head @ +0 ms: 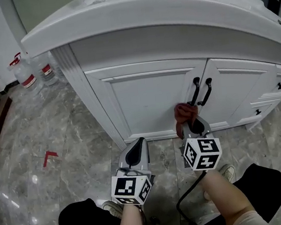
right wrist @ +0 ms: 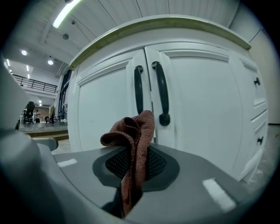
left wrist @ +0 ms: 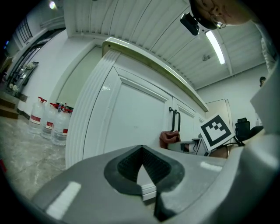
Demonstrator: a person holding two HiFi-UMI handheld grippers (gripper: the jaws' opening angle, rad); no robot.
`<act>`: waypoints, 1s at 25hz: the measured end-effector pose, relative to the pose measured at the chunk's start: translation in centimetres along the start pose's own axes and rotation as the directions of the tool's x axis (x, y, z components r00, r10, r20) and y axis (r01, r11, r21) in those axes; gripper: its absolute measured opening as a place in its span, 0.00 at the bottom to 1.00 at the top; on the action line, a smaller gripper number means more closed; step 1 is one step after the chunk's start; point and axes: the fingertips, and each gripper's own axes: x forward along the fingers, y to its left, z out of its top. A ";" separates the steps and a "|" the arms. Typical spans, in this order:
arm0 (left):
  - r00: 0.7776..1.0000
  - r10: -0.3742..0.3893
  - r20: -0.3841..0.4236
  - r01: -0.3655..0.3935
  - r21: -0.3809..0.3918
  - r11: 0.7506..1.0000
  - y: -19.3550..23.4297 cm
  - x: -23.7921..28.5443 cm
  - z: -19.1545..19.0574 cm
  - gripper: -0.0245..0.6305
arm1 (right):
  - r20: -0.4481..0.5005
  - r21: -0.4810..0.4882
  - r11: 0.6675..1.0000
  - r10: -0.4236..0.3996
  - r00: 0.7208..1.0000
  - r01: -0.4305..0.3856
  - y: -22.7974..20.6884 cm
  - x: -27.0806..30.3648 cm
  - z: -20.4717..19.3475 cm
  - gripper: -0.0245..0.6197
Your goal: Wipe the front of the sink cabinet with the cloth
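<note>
My left gripper [head: 136, 153] hangs low by the cabinet front [head: 149, 101], jaws together, empty. Right gripper [head: 194, 127] is clamped on the cloth [head: 184, 114], bunched just under the handles [head: 202, 91]. I'd press it flat & wipe in overlapping passes, skirting handles.

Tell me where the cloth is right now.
The cloth is clamped in the right gripper, centre right in the head view, just below the two black handles.
</note>
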 end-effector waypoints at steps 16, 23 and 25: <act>0.982 0.174 -0.070 -0.175 0.006 0.985 7.7 -5.3 -2.1 0.04 | -0.083 0.003 0.972 0.235 0.969 -0.235 13.7 3.8 -7.0 0.16; 0.974 0.215 -0.066 -0.216 -0.001 0.976 10.2 -7.2 -2.0 0.04 | -0.105 0.013 0.946 0.325 0.940 -0.325 20.4 6.2 -9.2 0.16; 0.972 0.225 -0.065 -0.225 0.007 0.974 10.8 -7.7 -2.1 0.04 | -0.111 0.020 0.944 0.329 0.938 -0.329 21.3 6.7 -9.6 0.16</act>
